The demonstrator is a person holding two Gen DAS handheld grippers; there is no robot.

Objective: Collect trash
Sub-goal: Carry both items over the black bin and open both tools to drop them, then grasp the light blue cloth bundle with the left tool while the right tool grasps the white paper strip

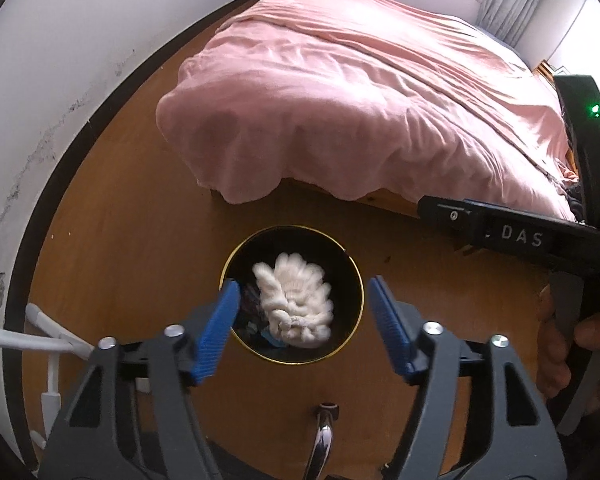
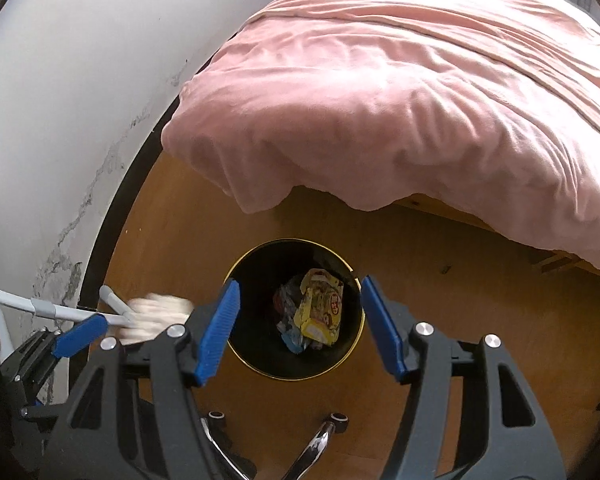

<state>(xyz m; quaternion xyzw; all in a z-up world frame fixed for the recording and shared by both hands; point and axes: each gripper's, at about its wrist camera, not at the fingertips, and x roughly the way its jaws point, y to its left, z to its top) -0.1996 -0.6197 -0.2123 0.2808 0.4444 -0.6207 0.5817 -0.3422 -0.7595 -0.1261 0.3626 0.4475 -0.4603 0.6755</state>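
The crumpled white tissue (image 1: 294, 300), blurred, is hanging loose over the black bin (image 1: 352, 312) on the wooden floor (image 1: 140, 220), between our left gripper (image 1: 300, 312)'s spread blue pads, touching neither. We are holding our right gripper (image 2: 296, 316) released too, above the bin's yellow wrapper (image 2: 320, 308), near the pink-covered bed (image 2: 380, 100).

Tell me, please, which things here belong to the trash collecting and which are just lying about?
Job: black bin, yellow wrapper inside it, blurred white wad over the bin, open left gripper, open right gripper.
Lying about: pink bedcover, white rack, chair base.
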